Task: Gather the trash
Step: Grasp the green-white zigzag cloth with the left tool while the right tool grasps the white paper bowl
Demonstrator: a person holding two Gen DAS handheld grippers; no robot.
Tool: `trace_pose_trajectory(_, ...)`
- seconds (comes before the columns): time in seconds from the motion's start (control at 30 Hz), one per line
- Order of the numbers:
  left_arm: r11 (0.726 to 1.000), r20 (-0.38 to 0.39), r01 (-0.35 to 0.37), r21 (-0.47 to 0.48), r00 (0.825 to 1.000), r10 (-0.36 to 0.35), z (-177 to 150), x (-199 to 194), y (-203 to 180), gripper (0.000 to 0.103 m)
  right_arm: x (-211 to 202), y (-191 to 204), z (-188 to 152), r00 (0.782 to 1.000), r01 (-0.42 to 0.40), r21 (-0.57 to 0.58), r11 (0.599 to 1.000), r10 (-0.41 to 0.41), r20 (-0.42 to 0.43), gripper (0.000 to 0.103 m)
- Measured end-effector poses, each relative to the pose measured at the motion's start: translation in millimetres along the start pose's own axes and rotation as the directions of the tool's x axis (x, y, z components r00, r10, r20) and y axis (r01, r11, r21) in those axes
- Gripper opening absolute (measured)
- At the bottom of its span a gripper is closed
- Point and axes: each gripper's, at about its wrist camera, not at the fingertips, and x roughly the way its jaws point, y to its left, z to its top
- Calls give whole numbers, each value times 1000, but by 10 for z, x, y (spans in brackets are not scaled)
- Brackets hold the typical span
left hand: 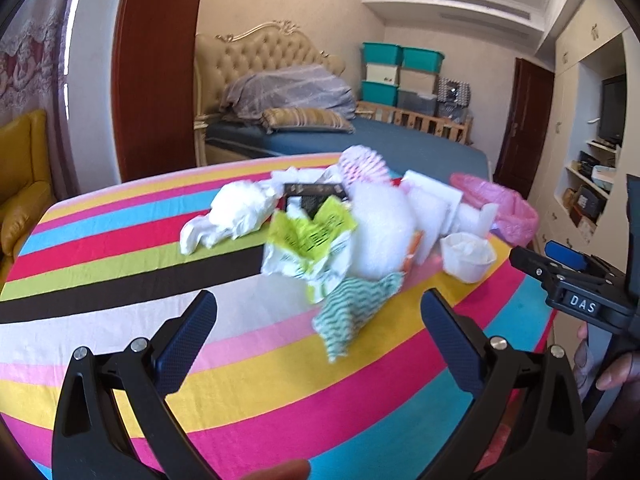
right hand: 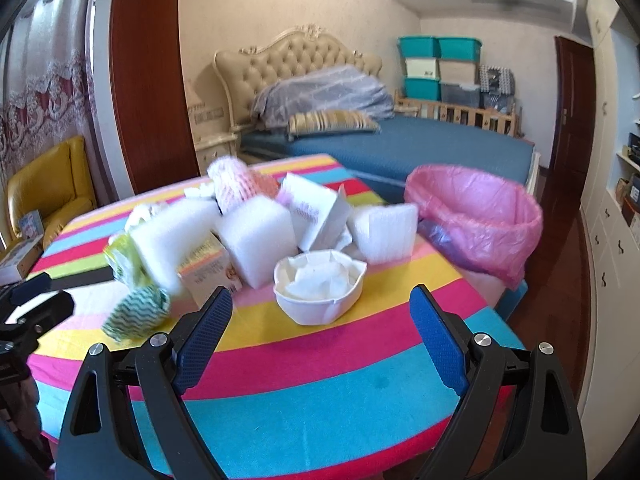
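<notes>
Both tongs wide, empty. Right gripper [right hand: 320, 320] faces crumpled paper cup [right hand: 320, 286] at 12 o'clock; pink-lined bin [right hand: 480, 216] at 2 o'clock. Left gripper [left hand: 318, 336] faces green-striped wrapper [left hand: 352, 312]. Straddle cup rim, close gently; thin wall probably collapses.

We're in a bedroom with beige walls. At 12 o'clock there's a bed [right hand: 400, 148] with a tufted cream headboard [right hand: 296, 64] and blue cover; teal storage bins [right hand: 438, 66] stack at 1. A yellow armchair [right hand: 52, 184] and lace curtains [right hand: 36, 92] sit at 9, dark wood door [right hand: 570, 120] at 3.
</notes>
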Motion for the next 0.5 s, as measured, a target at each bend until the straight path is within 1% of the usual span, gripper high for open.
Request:
trace_pose_trajectory(0.07, 1000, -23, -29, 1, 999, 29, -16, 63, 49, 99, 163, -8, -4, 999, -10, -16, 1000, 9, -34, 85)
trace_pose_trajectory(0.13, 999, -48, -43, -11, 998, 42, -28, 123, 102, 98, 310, -22, 10, 998, -19, -18, 1000, 18, -64, 85)
trace_pose_trajectory(0.2, 999, -89, -30, -26, 996, 28, -50, 220, 175, 98, 460, -31, 34, 994, -39, -9, 999, 38, -99, 85)
trace_pose_trajectory(0.3, 999, -122, -14, -29, 993, 10, -86, 291, 190, 98, 627, -25, 101, 989, -49, -14, 999, 46, -139, 85)
trace_pose_trajectory(0.37, 1000, -140, -6, 2, 990, 6, -103, 330, 127, 98, 707, -1, 134, 986, -53, -30, 998, 48, -160, 85)
trace_pose_trajectory(0.4, 1000, -137, -3, 22, 991, 6, -108, 344, 78, 98, 764, 12, 159, 983, -56, -44, 997, 48, -178, 85)
trace_pose_trajectory(0.5, 997, -136, -8, 77, 990, 18, -100, 416, -63, 98, 828, 29, 199, 981, -60, -65, 996, 47, -189, 85)
